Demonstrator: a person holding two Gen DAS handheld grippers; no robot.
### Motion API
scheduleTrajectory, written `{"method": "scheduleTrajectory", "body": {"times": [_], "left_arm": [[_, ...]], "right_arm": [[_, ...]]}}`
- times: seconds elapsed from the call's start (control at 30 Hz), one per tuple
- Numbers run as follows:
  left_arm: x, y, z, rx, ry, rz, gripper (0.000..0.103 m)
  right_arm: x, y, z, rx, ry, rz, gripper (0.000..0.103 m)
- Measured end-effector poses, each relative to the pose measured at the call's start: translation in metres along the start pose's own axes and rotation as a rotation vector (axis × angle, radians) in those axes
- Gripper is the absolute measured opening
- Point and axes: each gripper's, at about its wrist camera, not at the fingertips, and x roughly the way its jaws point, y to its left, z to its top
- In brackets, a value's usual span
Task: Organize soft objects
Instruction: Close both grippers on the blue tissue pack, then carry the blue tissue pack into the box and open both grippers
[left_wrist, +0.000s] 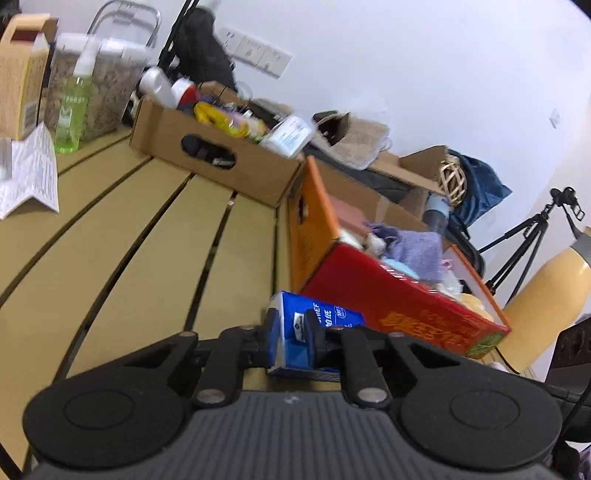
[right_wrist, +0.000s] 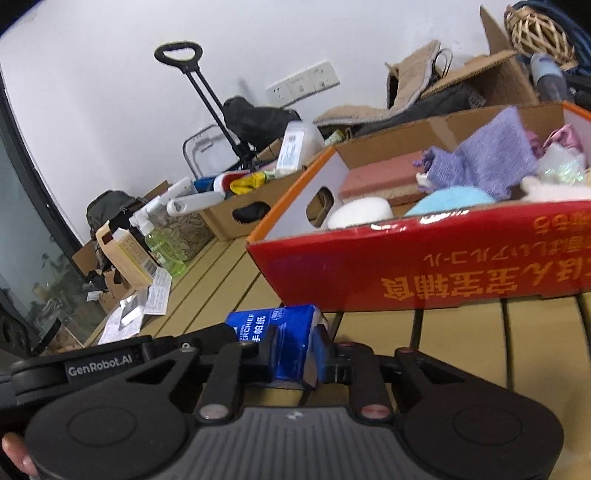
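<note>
A blue tissue pack (left_wrist: 314, 328) is held between both grippers just above the slatted wooden table (left_wrist: 147, 229). My left gripper (left_wrist: 295, 332) is shut on one end of it. My right gripper (right_wrist: 293, 352) is shut on the other end of the same tissue pack (right_wrist: 273, 332). Right beyond the pack stands a red and orange cardboard box (right_wrist: 424, 266) holding soft items: a purple knit cloth (right_wrist: 491, 155), a white round pad (right_wrist: 360, 212), a light blue piece (right_wrist: 447, 199) and a pink sponge block (right_wrist: 380, 177). The box also shows in the left wrist view (left_wrist: 388, 295).
A brown cardboard box (left_wrist: 221, 158) of bottles and mixed items stands further back. A green spray bottle (left_wrist: 72, 110), a clear container (left_wrist: 107, 74), a tan carton (left_wrist: 22, 74) and paper sheets (left_wrist: 29, 173) sit at the table's far end. Bags and a tripod (left_wrist: 532, 236) stand beyond.
</note>
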Motion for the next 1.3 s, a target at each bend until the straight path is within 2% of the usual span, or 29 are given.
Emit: {"method": "scheduleTrajectory", "body": {"times": [0.1,0.27,0.47,0.7,0.9,1.07,1.2,1.3], "left_arm": [[-0.036,-0.025,-0.009,0.041,-0.049,-0.018,0.014],[-0.116,-0.077,-0.057,0.049,-0.111,-0.071,0.015],[-0.191,-0.128,-0.104,0.079,-0.152,-0.134,0.015],[-0.247,-0.162,-0.13,0.153,-0.211,-0.178,0.015],[-0.263,-0.174,-0.135,0.188,-0.234,-0.189,0.015],[-0.25,-0.171,-0.124,0.194,-0.243,-0.184,0.015],[-0.222,-0.159,-0.096,0.176,-0.237,-0.181,0.015],[-0.191,-0.152,-0.06,0.168,-0.231,-0.195,0.015]], "right_arm": [[-0.042,0.008,-0.006,0.004,-0.036,0.016,0.018],[-0.146,0.024,-0.034,0.012,-0.088,0.018,0.018],[-0.259,0.042,-0.076,-0.02,-0.2,-0.016,0.018],[-0.337,0.055,-0.111,-0.025,-0.291,-0.011,0.018],[-0.357,0.062,-0.118,-0.034,-0.325,-0.003,0.018],[-0.345,0.057,-0.11,-0.02,-0.326,-0.006,0.018],[-0.315,0.052,-0.086,-0.019,-0.32,-0.003,0.018],[-0.285,0.046,-0.051,-0.027,-0.34,-0.011,0.018]]}}
